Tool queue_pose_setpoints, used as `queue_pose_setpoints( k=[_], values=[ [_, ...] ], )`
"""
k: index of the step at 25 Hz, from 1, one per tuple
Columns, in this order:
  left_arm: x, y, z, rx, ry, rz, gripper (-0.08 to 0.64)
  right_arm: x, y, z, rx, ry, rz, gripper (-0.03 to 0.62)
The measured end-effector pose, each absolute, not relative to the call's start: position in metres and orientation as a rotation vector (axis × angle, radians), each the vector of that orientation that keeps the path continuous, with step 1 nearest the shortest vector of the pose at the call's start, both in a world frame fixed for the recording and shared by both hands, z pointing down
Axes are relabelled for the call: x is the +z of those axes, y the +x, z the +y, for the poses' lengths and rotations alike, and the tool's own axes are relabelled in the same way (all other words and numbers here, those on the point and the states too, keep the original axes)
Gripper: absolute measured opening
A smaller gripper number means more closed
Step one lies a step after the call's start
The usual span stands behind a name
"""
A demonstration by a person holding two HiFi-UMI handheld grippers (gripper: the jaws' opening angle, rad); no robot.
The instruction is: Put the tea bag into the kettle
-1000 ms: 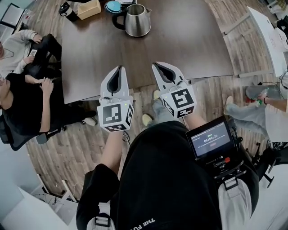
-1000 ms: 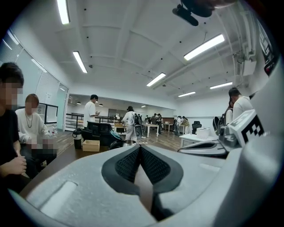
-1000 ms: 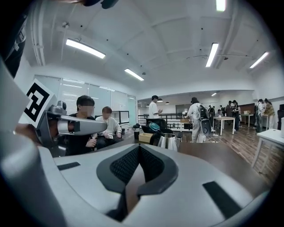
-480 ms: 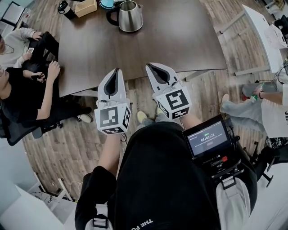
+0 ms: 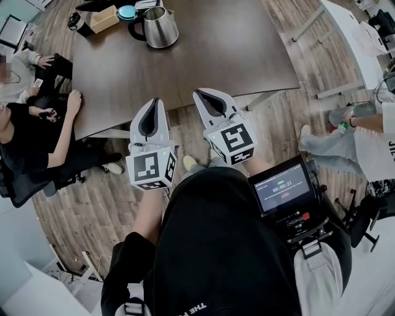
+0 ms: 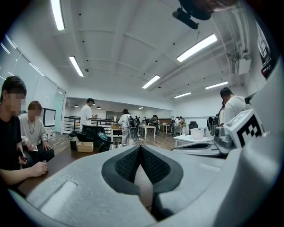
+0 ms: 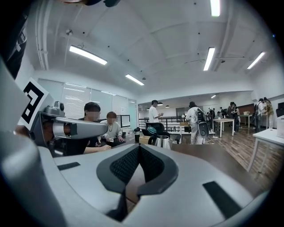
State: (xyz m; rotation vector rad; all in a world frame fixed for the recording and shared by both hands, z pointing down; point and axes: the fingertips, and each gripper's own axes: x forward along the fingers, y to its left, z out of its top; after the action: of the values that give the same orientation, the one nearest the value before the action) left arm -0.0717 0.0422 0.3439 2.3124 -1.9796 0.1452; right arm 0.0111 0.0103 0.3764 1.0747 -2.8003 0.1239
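The left gripper is held with its jaws closed tip to tip, and nothing is gripped between them. The same is seen of the right gripper, just beside it at the middle of the frame. In the head view both tips are seen against the near edge of the dark table. The steel kettle is set upright at the upper left of the frame, on the table's far end, well apart from both grippers. Near it a wooden box and a blue lid are seen. The tea bag cannot be made out.
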Motion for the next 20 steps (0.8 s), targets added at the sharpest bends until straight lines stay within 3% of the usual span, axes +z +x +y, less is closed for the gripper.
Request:
queue_pose_setpoints(
  k=[20],
  values=[
    [0.337,-0.071,0.04,0.109,2.309,-1.988,0.004,0.362,0.004,0.008,0.083,1.057,-2.825,0.005]
  ],
)
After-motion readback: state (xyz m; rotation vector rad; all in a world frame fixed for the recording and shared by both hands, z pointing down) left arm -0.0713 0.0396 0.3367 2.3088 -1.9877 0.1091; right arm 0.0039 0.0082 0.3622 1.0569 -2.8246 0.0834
